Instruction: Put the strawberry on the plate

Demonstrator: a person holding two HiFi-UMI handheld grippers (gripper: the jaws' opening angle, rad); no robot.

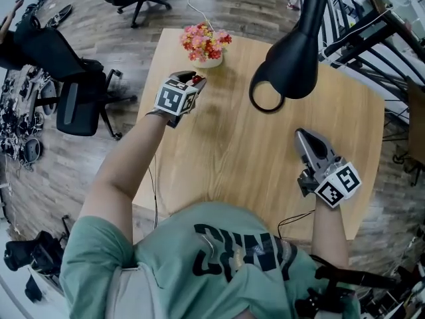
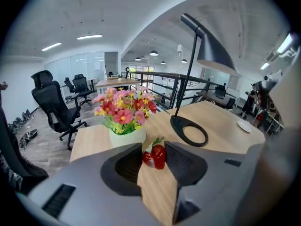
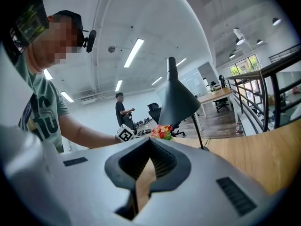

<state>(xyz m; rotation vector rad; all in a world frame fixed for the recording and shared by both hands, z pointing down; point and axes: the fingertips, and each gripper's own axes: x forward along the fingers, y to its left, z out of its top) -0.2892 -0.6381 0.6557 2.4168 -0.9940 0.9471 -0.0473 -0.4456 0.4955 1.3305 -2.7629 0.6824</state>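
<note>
A red strawberry [image 2: 158, 155] with green leaves sits between the jaws of my left gripper [image 2: 155, 148], pinched by both pads and lifted off the wooden table [image 2: 216, 117]. In the head view the left gripper [image 1: 197, 82] hangs just in front of the flower vase, with the strawberry [image 1: 196, 80] at its tip. A small white plate [image 2: 244, 125] lies far right on the table. My right gripper [image 1: 303, 135] hovers over the table's right side, its tips together and nothing held. In its own view the right gripper [image 3: 150, 142] shows only wood behind the jaws.
A white vase of pink and red flowers [image 1: 206, 45] stands at the table's far edge. A black desk lamp [image 1: 292, 52] with a ring base [image 1: 267, 97] rises at centre right. Office chairs [image 1: 80, 105] stand left of the table. A person [image 3: 123, 108] stands in the background.
</note>
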